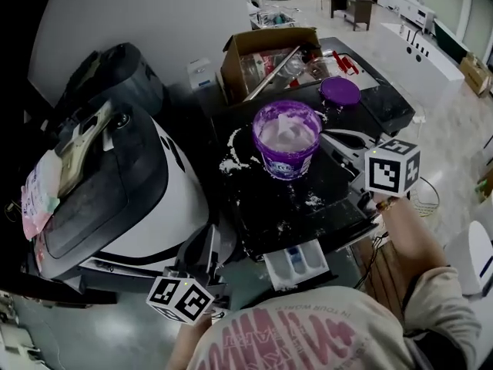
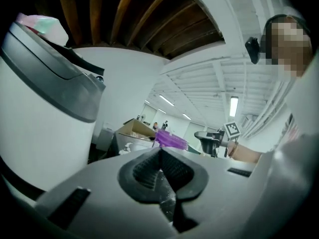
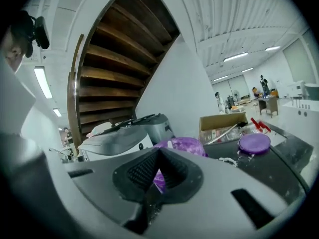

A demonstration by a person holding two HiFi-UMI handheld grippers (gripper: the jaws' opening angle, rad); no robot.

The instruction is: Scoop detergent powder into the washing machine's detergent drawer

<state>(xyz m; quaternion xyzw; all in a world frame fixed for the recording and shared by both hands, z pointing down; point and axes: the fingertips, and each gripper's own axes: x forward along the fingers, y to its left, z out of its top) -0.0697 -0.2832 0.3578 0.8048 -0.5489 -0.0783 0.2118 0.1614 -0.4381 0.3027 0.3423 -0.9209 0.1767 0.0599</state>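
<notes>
Head view: the detergent tub (image 1: 286,139) is sitting open on the washer top (image 1: 258,203), with the drawer (image 1: 296,264) pulled out below. Left gripper view — the left claw (image 2: 160,158) is resting closed, empty. Right gripper view — the right claw (image 3: 157,156) likewise, facing the tub; probably light and spill-prone, best gripped by its rim.

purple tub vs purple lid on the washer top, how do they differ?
The purple tub stands upright and open, white powder inside; the purple lid lies flat, apart from it. The tub is tall and labelled; the lid is a plain low disc, farther back. Both are purple and rest on the black washer top.
</notes>
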